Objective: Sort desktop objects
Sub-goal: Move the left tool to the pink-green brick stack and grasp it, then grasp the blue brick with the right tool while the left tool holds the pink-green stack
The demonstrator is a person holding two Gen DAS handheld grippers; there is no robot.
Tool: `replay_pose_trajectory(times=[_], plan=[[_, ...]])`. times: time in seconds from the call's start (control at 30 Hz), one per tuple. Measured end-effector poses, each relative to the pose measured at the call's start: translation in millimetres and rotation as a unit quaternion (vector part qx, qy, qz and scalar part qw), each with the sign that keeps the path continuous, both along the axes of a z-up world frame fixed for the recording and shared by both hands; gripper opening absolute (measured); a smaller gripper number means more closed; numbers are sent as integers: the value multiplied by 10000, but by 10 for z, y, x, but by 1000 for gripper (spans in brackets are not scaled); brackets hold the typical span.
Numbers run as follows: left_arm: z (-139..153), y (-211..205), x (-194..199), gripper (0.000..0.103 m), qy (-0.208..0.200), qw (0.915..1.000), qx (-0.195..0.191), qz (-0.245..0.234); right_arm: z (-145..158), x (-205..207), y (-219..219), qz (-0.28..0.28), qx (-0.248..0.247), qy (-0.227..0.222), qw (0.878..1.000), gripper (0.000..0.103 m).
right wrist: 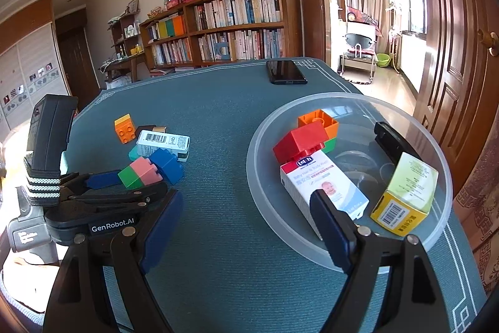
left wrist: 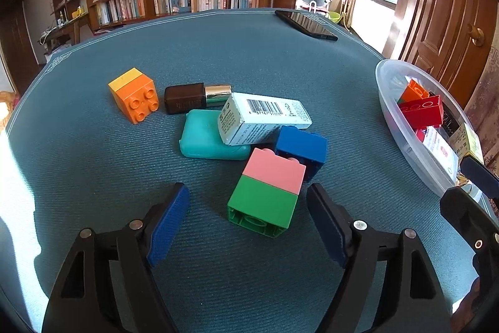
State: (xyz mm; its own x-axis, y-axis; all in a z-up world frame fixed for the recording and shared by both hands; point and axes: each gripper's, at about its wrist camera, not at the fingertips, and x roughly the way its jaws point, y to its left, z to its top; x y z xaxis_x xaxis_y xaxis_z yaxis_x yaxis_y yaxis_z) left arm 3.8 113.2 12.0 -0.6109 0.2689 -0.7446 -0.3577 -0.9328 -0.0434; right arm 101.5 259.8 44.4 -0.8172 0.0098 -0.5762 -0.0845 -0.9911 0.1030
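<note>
Pink-over-green block (left wrist: 268, 192) lies tipped on the bench (left wrist: 93, 152), between wide left gripper (left wrist: 248, 223) jaws, untouched. Right gripper (right wrist: 246, 228) gapes empty. Only right view shows bowl (right wrist: 268, 177) contents fully.

1. Pink-and-green block (left wrist: 268, 192): two stacked bricks lying on their side on the counter (left wrist: 93, 161), green's hollow underside showing, pink end touching the blue block (left wrist: 302, 147).
2. White barcode box (left wrist: 265, 117): lies tilted, propped on the teal case (left wrist: 202, 136).
3. Brown-and-gold tube (left wrist: 195, 95): lies flat behind the teal case.
4. Orange-and-yellow block (left wrist: 134, 94): on its side, studs showing, apart from the cluster.
5. Clear bowl (right wrist: 343, 258): holds a red block (right wrist: 299, 142), an orange-and-green block (right wrist: 324, 127), a baby wash box (right wrist: 318, 186), a yellow-green box (right wrist: 405, 192) and a black item (right wrist: 389, 139).
</note>
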Motion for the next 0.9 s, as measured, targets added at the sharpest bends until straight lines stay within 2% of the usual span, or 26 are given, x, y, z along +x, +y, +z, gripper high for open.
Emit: replay_pose_trajectory(times=[0.13,0.2,0.27,0.33,0.47,0.63,0.9], plan=[[17,-52,-3,78,-2,9998,174,24,6,-6,-6,4,-3,-17,10000,86],[27,-99,-4,69,16,9997,230,110,12,-14,-19,23,14,-43,10000,86],[35,-131,1,50,25,9994,314,131,17,-30,-41,55,47,-79,9999,86],[44,-170,8,37,7,9991,402,121,26,-56,-63,100,70,-138,9998,86],[60,-250,55,36,11,9985,499,232,68,-120,-107,247,12,-156,9996,86],[145,-404,74,36,203,9966,559,567,109,-245,-220,499,20,-166,9986,86],[154,-710,2,36,196,9907,631,1187,3,-529,-481,941,84,-461,9945,86]])
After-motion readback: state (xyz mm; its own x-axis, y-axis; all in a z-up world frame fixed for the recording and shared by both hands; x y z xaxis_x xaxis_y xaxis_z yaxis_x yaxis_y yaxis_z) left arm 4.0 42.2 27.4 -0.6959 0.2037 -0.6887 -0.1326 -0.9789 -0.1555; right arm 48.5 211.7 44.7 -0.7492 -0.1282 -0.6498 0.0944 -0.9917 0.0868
